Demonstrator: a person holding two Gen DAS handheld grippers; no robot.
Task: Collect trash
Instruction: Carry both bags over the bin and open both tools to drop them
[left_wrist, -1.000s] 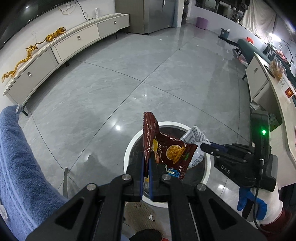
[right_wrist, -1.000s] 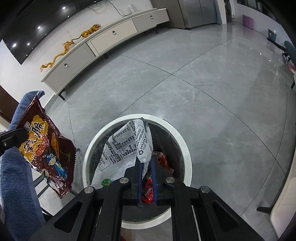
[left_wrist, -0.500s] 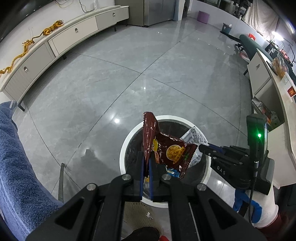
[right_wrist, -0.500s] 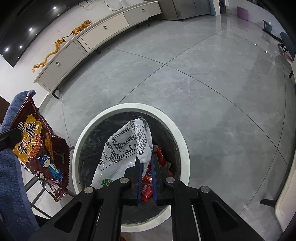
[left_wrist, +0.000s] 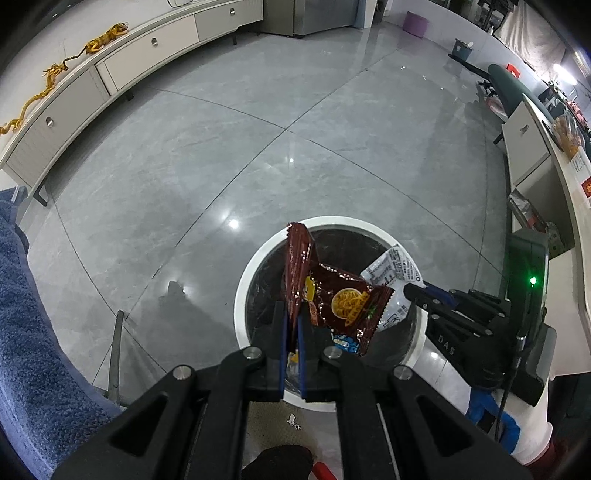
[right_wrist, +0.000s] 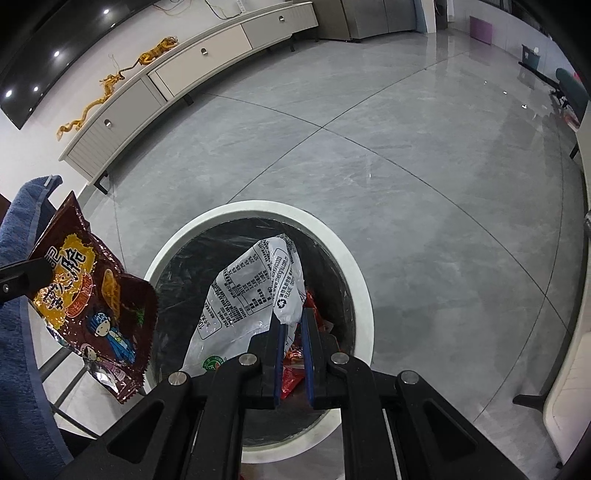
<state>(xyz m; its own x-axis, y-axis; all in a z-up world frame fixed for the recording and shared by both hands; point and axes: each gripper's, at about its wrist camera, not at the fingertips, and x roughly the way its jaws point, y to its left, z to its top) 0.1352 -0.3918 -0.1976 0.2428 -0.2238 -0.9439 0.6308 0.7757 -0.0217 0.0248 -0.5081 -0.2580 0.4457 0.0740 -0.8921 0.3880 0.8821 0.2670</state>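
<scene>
While left view hides it, bin holds red wrappers.

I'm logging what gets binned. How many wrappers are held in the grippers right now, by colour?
Dark red wrapper, in the left gripper: 1
White wrapper, in the right gripper: 1
Total: 2, both over the bin.

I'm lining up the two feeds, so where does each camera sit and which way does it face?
Left wrist: rides the left claw, looking steeply down at the bin and brown snack wrapper; the right claw shows.
Right wrist: rides the right claw, looking down into the bin at the white wrapper; the left claw's finger shows.
Shared: bin, both wrappers, grey floor.
</scene>
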